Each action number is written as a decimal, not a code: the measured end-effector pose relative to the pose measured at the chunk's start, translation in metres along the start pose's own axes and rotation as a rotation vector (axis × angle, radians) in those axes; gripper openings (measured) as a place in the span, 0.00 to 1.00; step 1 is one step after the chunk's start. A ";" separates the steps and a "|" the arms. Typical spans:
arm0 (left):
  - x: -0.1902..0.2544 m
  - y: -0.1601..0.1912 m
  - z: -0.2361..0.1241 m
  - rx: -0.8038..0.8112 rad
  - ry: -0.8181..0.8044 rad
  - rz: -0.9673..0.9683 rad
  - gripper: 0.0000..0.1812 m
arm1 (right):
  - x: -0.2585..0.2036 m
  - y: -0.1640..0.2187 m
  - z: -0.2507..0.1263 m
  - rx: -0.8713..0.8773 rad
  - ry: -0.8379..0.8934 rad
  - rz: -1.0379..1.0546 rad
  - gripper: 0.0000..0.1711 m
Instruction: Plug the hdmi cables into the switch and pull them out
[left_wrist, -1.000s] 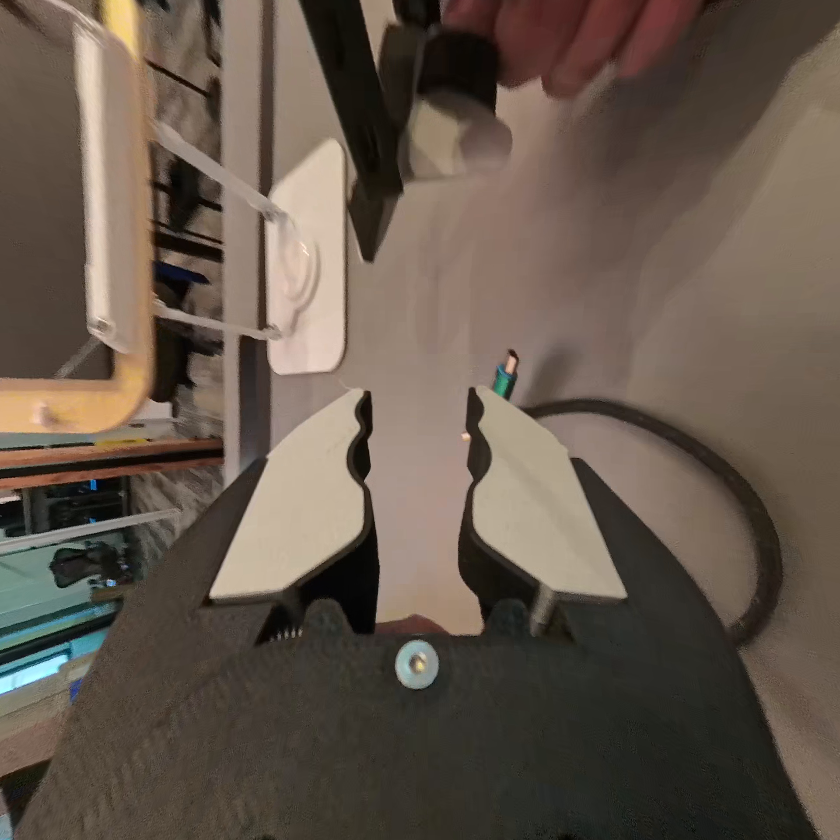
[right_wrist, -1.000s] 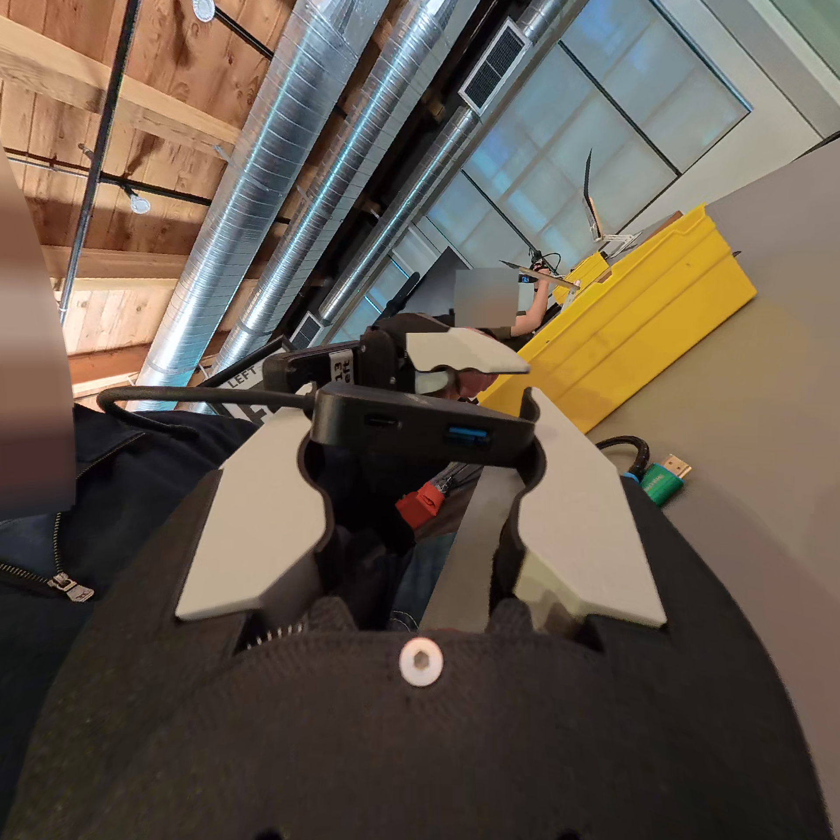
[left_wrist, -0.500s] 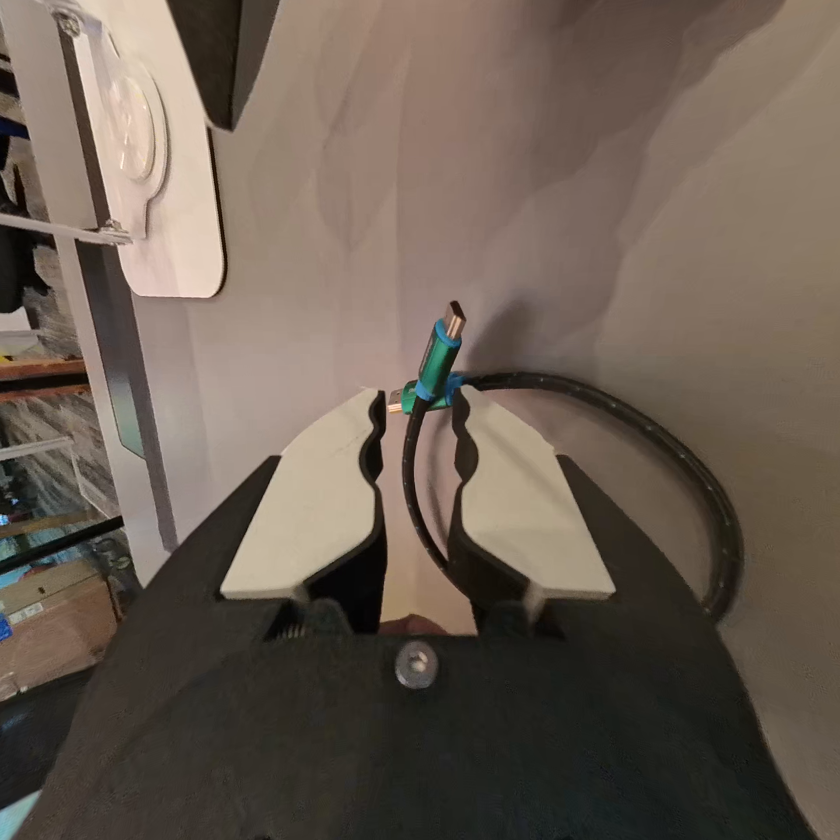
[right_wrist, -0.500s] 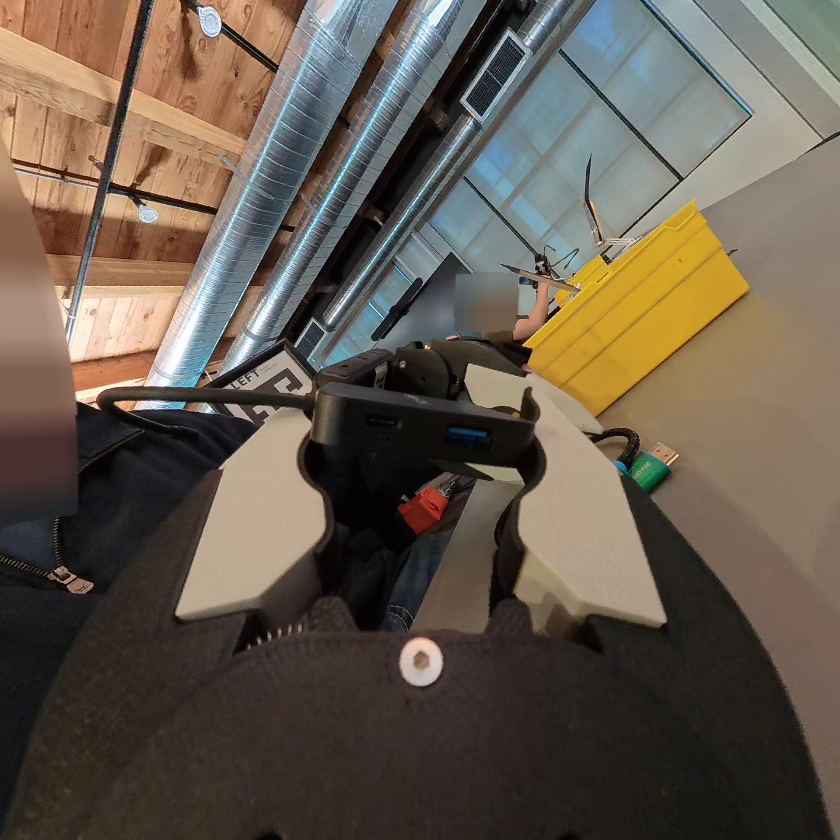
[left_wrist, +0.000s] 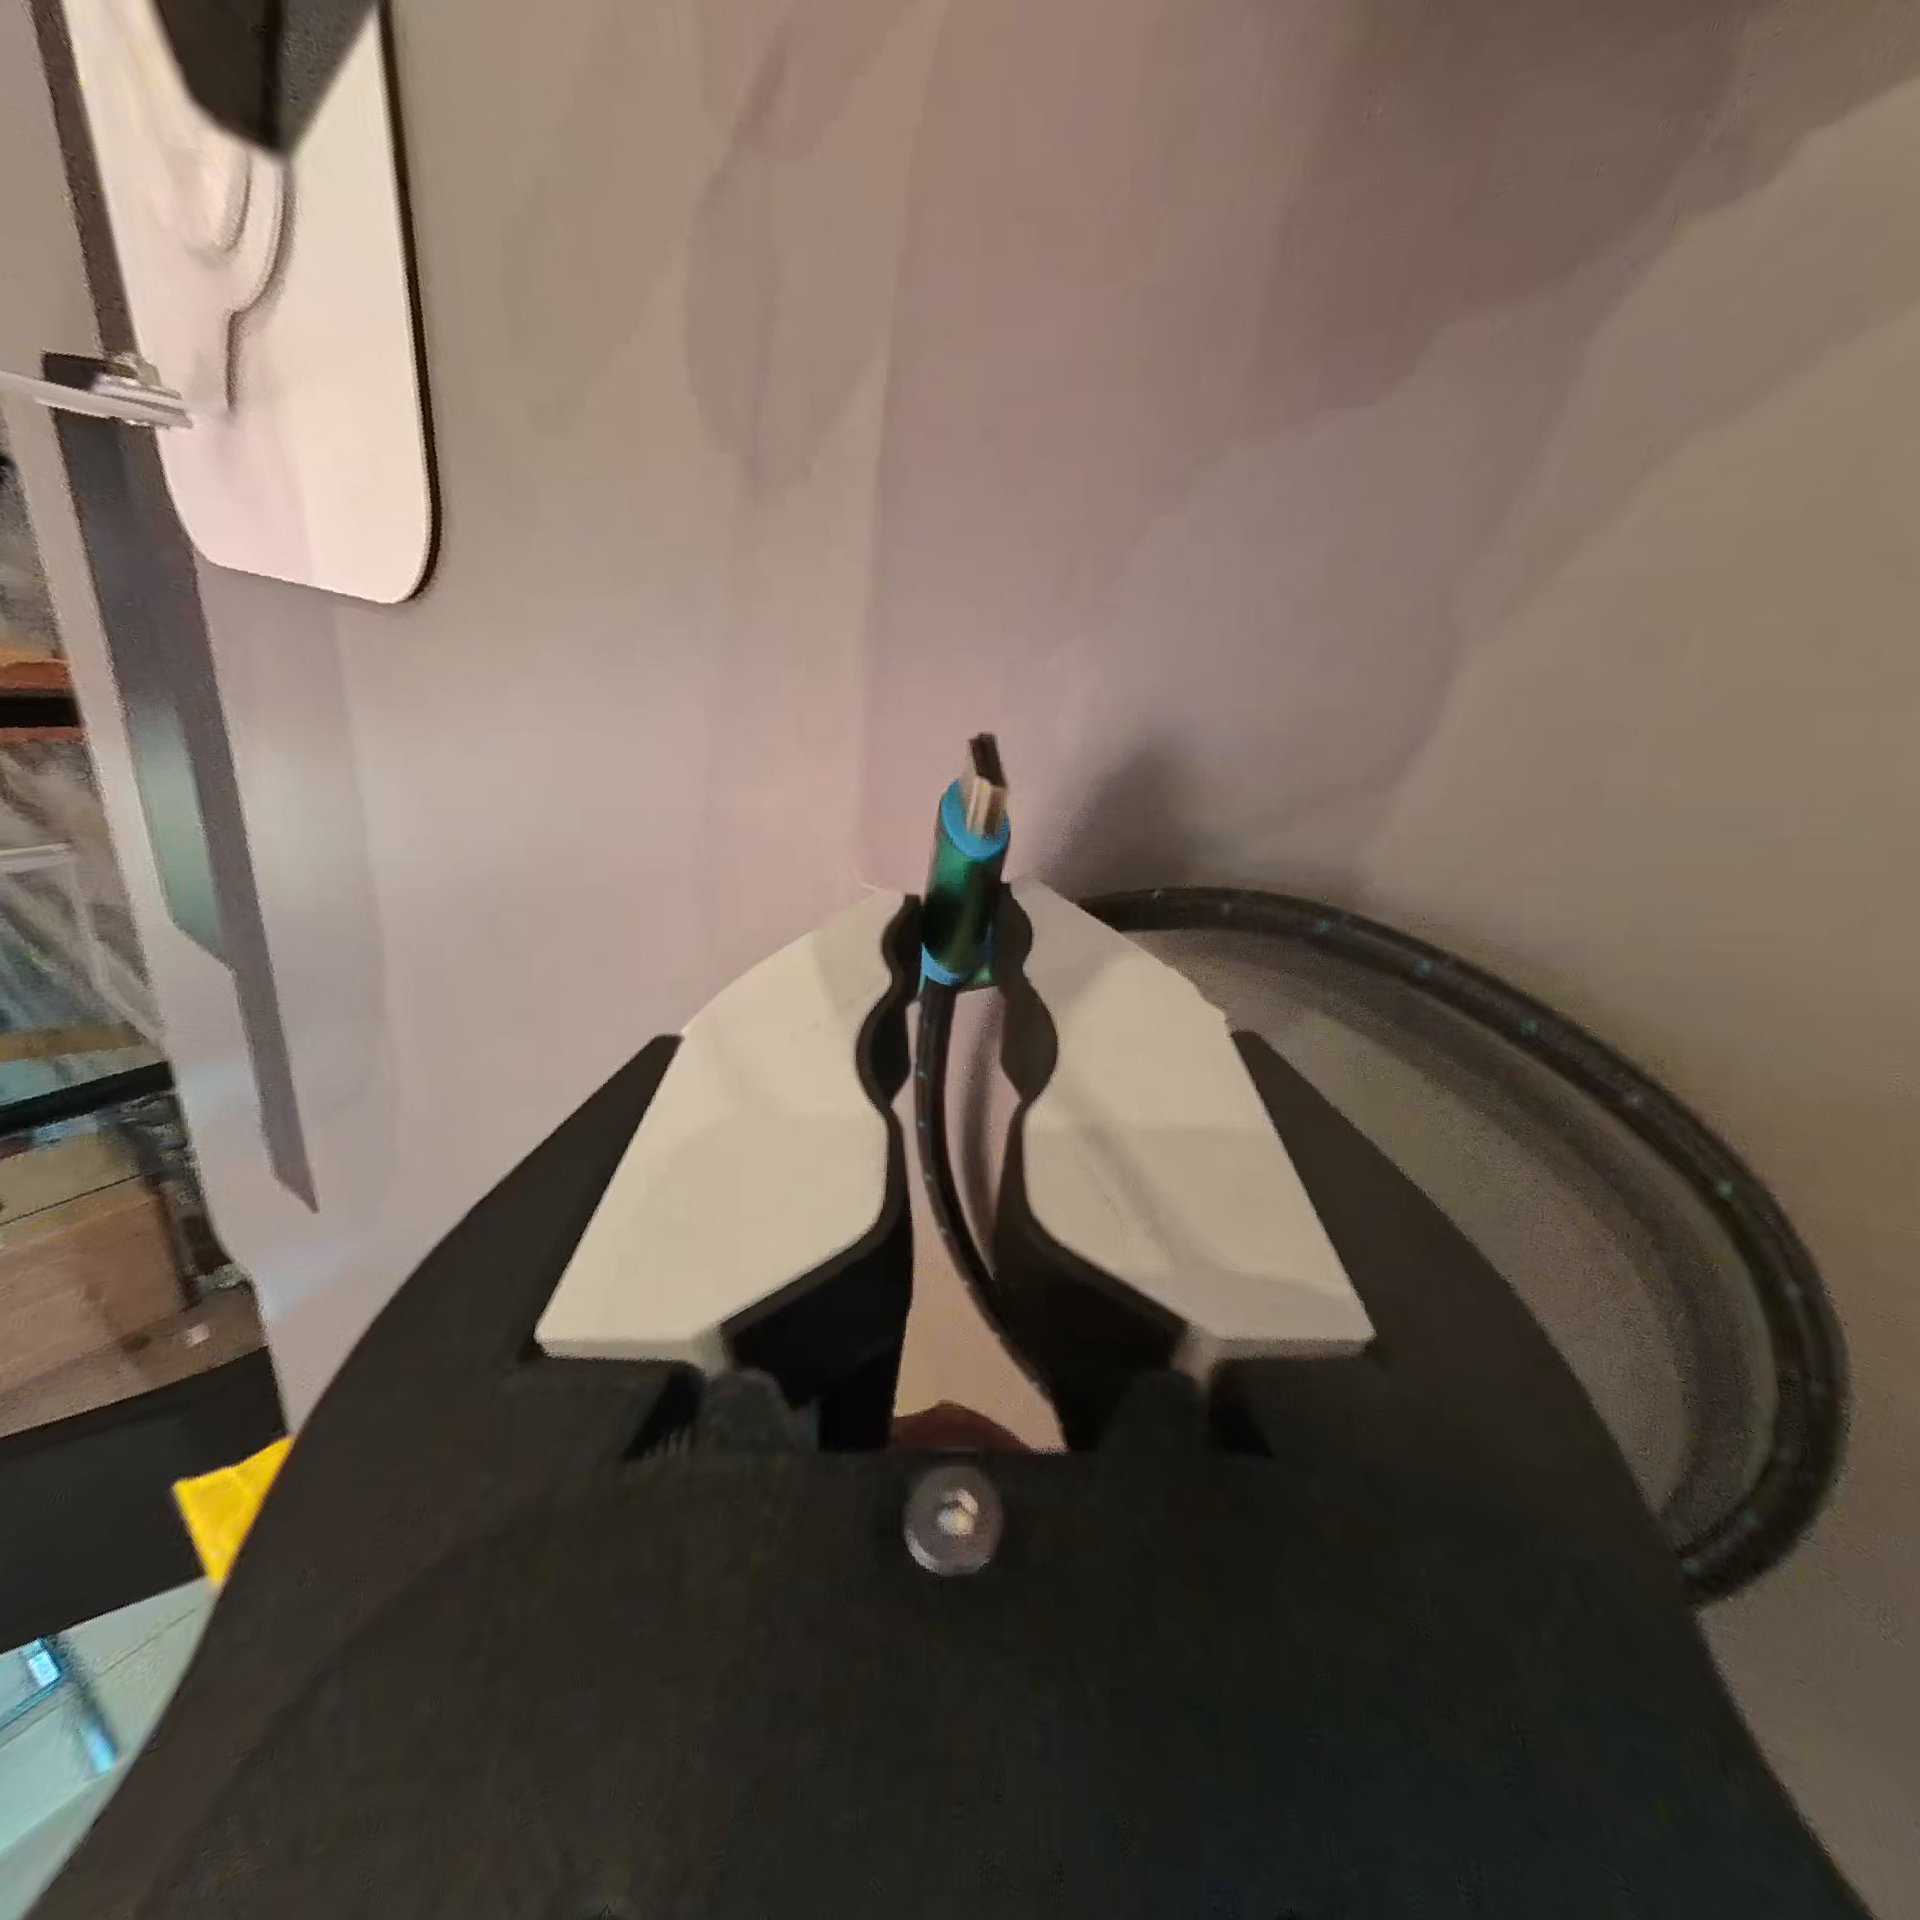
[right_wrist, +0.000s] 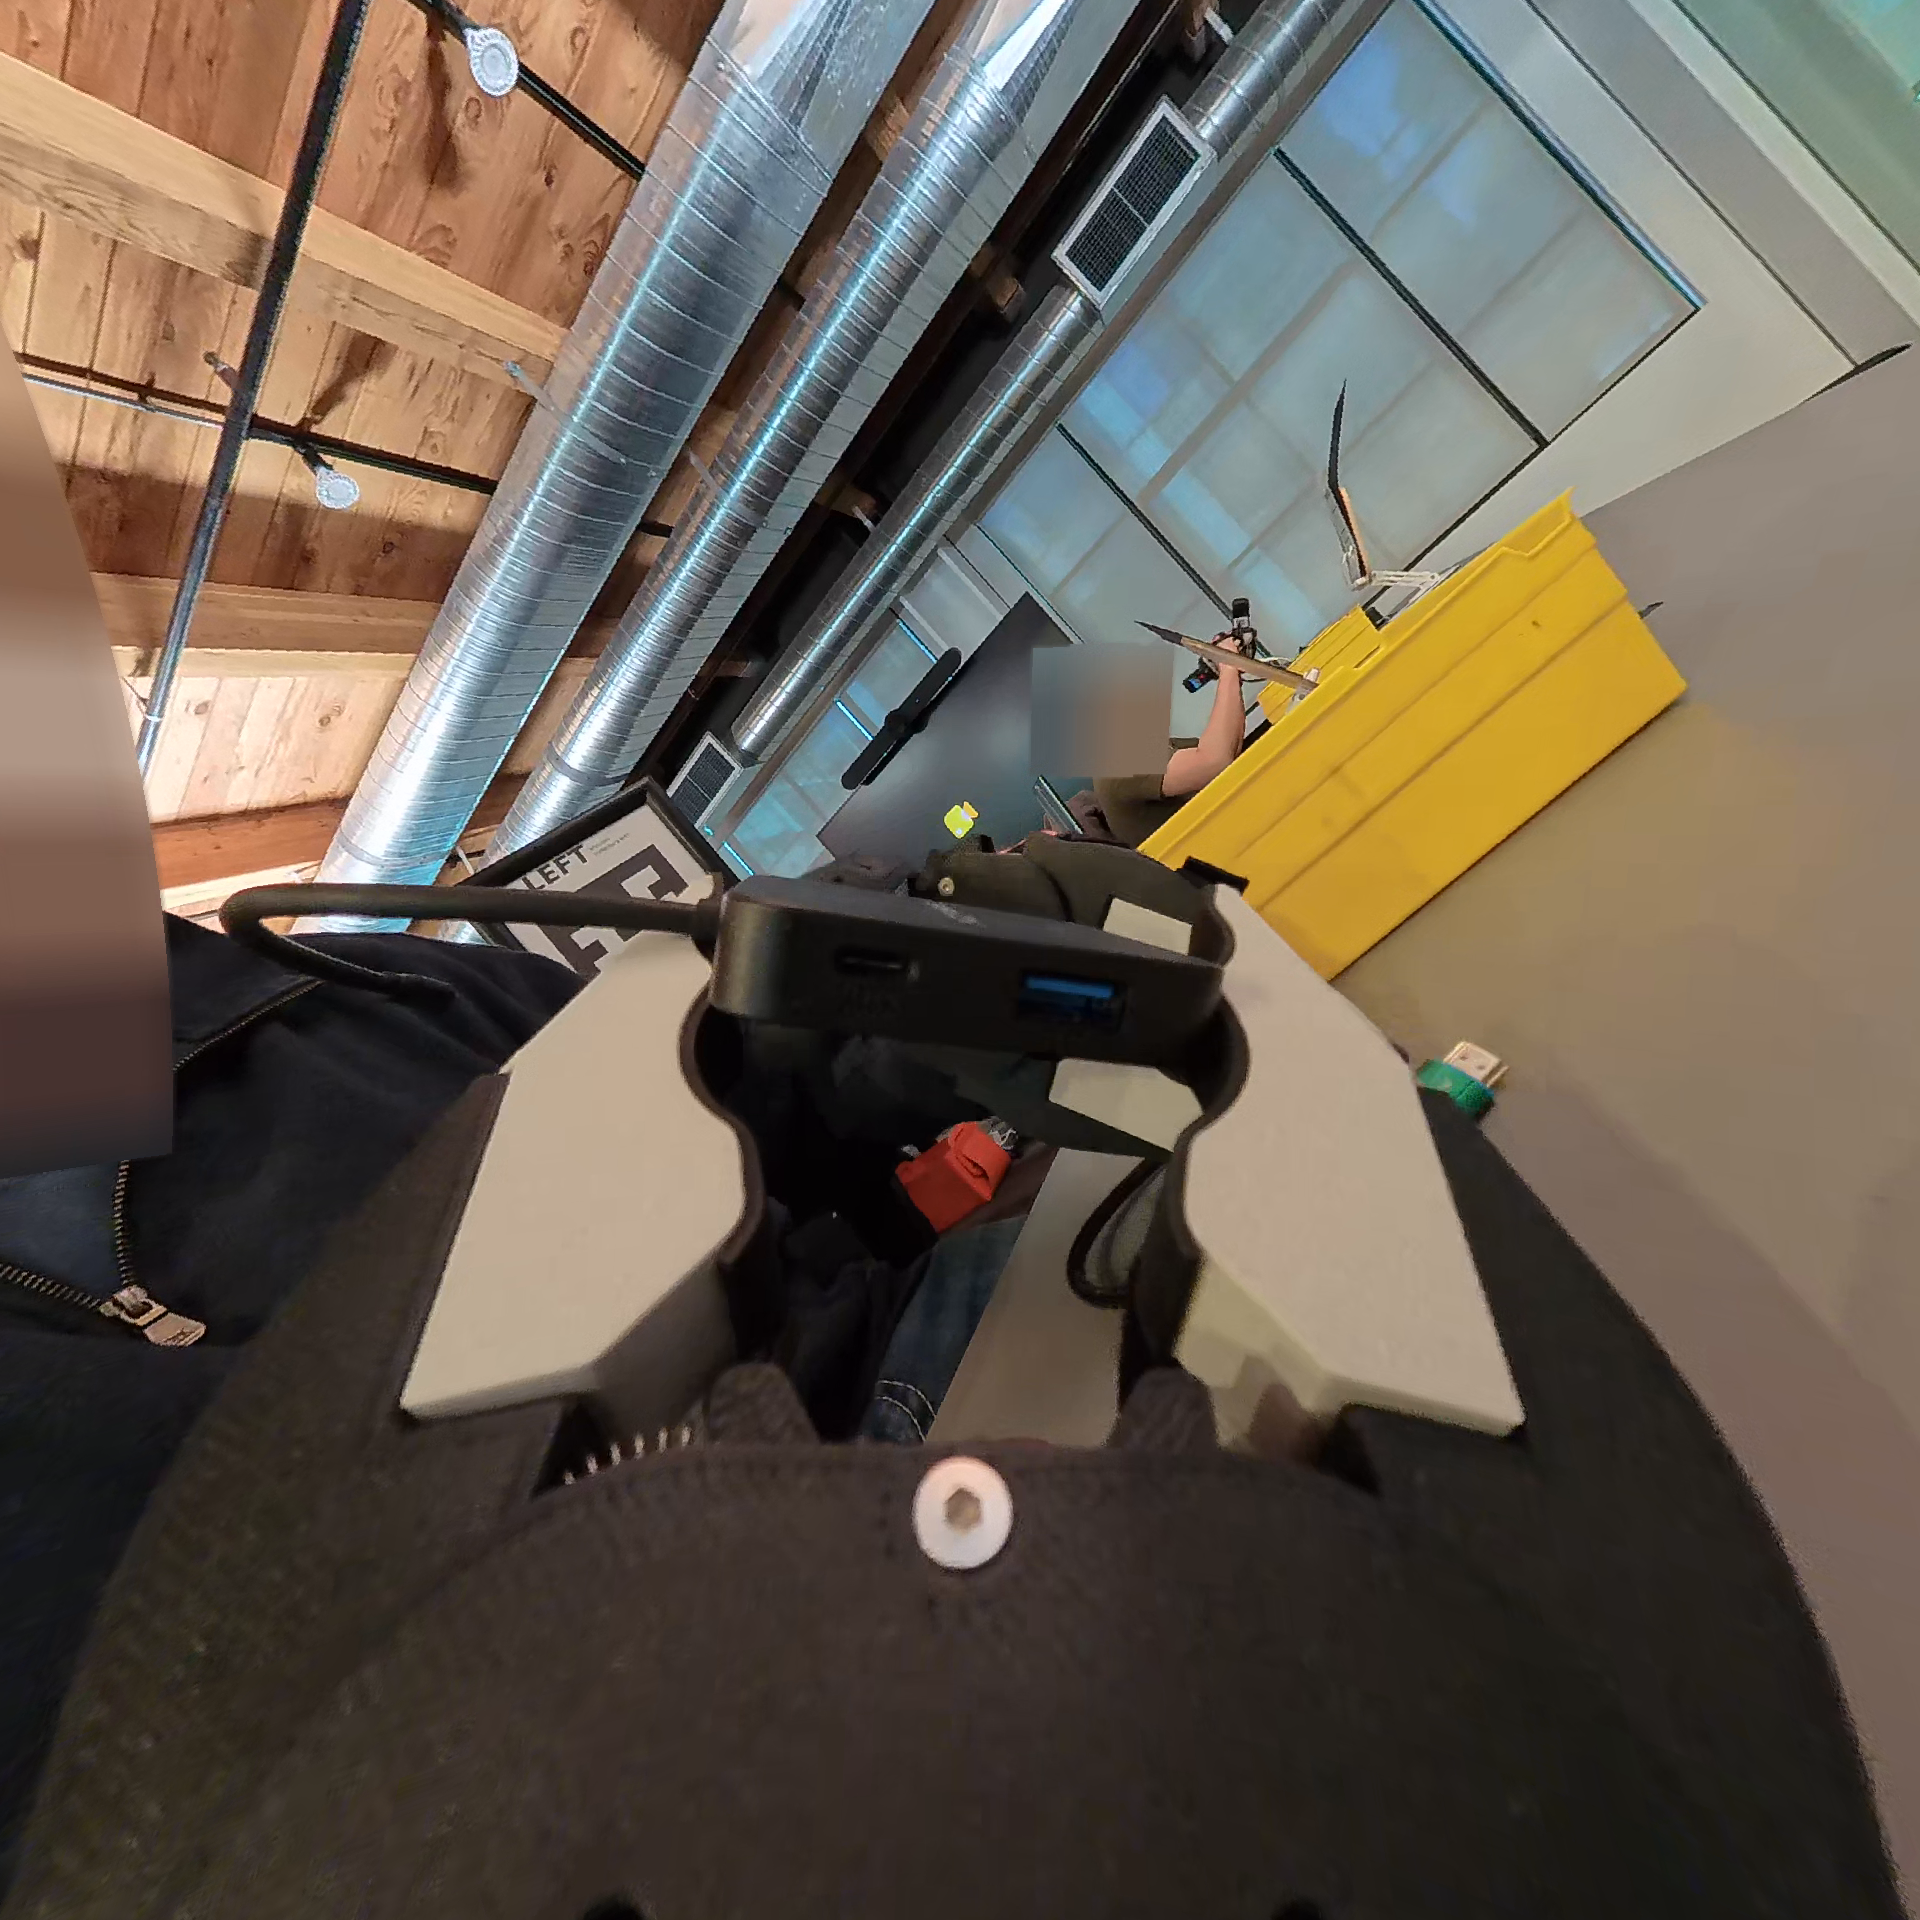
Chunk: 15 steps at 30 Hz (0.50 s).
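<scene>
My left gripper (left_wrist: 961, 914) pinches the green plug (left_wrist: 964, 883) near its tail, so it may pivot; my right gripper (right_wrist: 961, 997) clamps the switch (right_wrist: 966, 971), its HDMI port seemingly hidden.

Left wrist: dim, warm, soft shadows, motion-blurred | Right wrist: bright window daylight, sharp | Both: wide-angle edge distortion

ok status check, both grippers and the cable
Left gripper shut on green plug. Right gripper shut on black switch. Plug not inserted. Nothing blocking.
</scene>
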<state>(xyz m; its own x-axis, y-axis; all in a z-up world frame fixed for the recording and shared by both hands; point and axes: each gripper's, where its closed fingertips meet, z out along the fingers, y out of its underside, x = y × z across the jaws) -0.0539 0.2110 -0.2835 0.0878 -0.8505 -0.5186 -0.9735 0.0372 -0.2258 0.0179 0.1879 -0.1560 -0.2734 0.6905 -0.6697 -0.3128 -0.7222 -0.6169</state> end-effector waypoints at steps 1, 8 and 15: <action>0.000 -0.001 -0.002 0.010 0.015 -0.012 0.07 | 0.000 0.000 -0.001 0.001 0.002 -0.003 0.50; -0.017 -0.012 -0.025 0.155 0.111 -0.186 0.06 | 0.001 -0.002 -0.004 -0.002 0.019 -0.023 0.50; -0.021 -0.021 -0.041 0.276 0.232 -0.283 0.06 | 0.002 0.001 -0.003 -0.022 0.034 -0.040 0.50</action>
<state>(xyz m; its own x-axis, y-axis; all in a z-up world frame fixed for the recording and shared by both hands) -0.0442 0.2071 -0.2344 0.2614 -0.9413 -0.2135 -0.8225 -0.1014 -0.5597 0.0200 0.1884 -0.1593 -0.2298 0.7173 -0.6578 -0.3029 -0.6950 -0.6521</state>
